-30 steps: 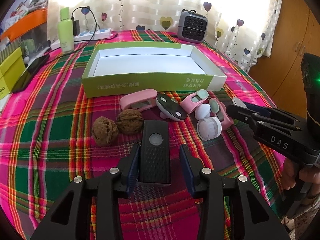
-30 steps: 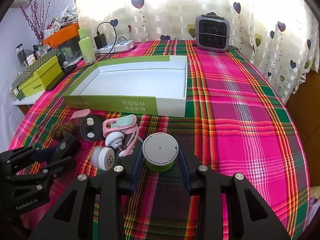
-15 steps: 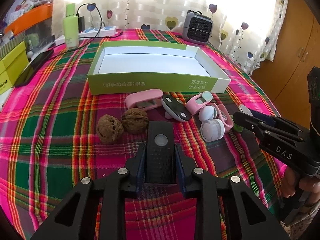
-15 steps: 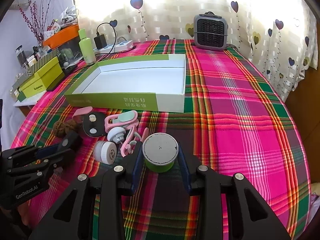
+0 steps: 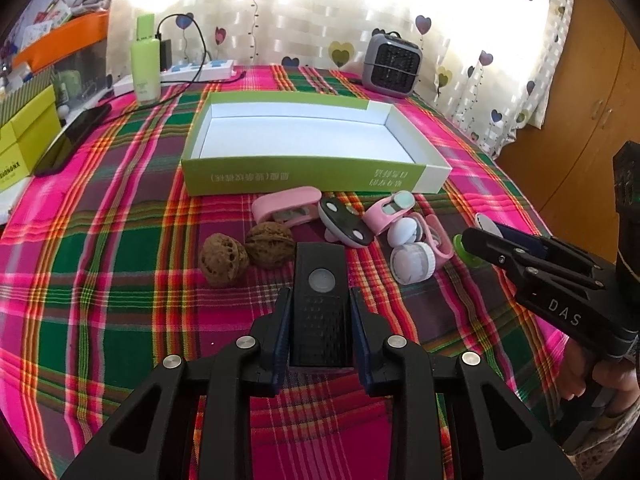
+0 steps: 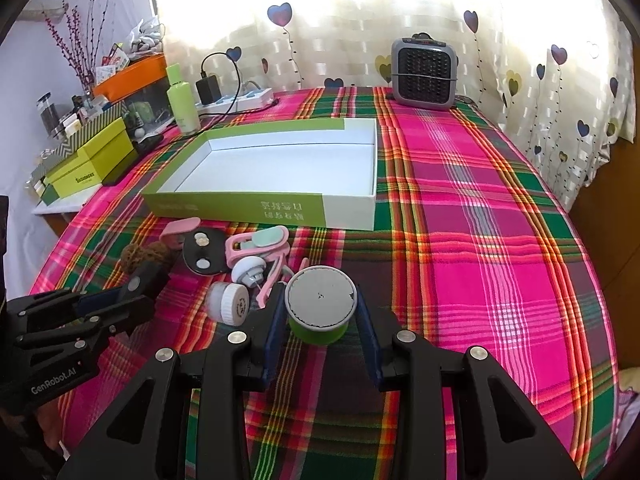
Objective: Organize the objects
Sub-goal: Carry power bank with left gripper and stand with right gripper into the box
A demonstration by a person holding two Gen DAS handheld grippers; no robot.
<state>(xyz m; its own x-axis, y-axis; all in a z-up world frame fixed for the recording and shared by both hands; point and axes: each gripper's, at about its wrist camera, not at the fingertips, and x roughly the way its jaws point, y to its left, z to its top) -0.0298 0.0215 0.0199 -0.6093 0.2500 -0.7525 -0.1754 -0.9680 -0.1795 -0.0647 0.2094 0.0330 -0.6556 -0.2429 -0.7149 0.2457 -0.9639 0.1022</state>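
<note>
My left gripper (image 5: 320,312) is shut on a black rectangular device (image 5: 320,296) with a round button, held just above the cloth. My right gripper (image 6: 322,312) is shut on a green round container with a grey lid (image 6: 320,298). An empty green and white box (image 5: 304,136) lies open ahead; it also shows in the right wrist view (image 6: 280,160). Between box and grippers lie two walnuts (image 5: 244,252), a pink clip (image 5: 286,208), a black oval piece (image 5: 344,222), pink holders (image 5: 390,210) and a white round jar (image 5: 412,266).
A grey fan heater (image 6: 424,68) stands at the back. A green bottle (image 5: 145,64), a power strip (image 5: 200,70) with cable, a phone (image 5: 72,140) and yellow-green boxes (image 6: 88,164) are at the left. The plaid table drops off at the right edge (image 6: 592,280).
My left gripper closed on the black device and lifted back a little. The right gripper keeps its hold on the green container and has risen slightly.
</note>
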